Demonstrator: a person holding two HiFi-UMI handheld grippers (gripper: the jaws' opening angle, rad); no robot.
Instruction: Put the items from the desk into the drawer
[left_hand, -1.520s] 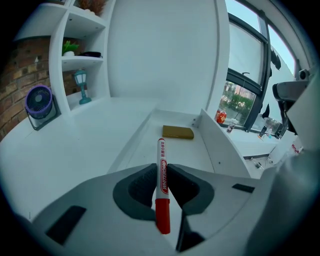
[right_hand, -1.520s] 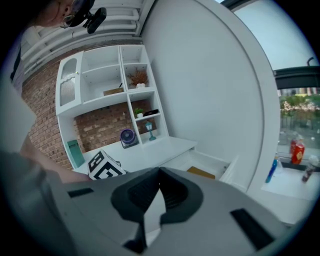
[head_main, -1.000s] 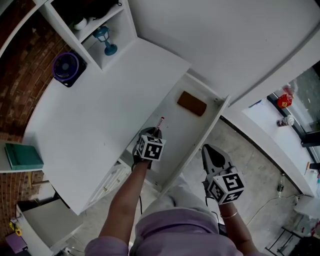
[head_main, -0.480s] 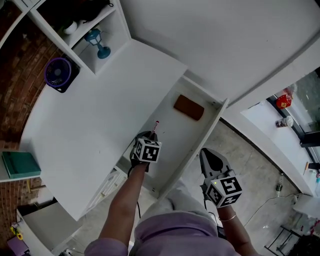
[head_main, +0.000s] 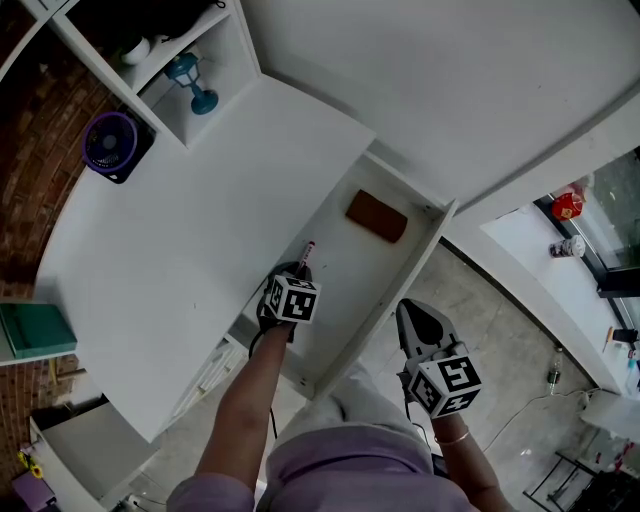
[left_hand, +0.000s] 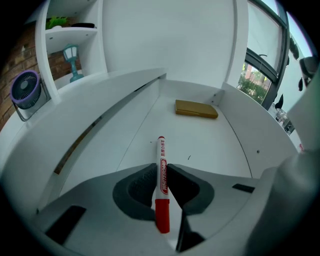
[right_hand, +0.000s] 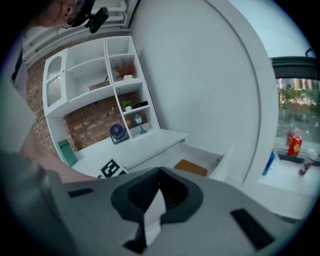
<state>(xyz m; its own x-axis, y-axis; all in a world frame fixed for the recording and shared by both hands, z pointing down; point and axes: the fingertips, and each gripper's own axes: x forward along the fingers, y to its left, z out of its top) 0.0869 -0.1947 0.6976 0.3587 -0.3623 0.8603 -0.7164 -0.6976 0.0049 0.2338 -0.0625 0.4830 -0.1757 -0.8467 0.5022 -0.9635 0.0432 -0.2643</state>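
Observation:
My left gripper is shut on a red and white whiteboard marker, which points forward over the near part of the open white drawer. A flat brown item lies at the drawer's far end. My right gripper hangs to the right of the drawer's front, above the floor. Its jaws are shut with nothing in them.
The white desk runs left of the drawer. A purple fan stands at its back by shelves holding a blue lantern. A teal book lies on a side ledge at the far left.
The head view has shifted a little. The left gripper with the marker has hardly moved over the drawer, and the right gripper has stayed beside it.

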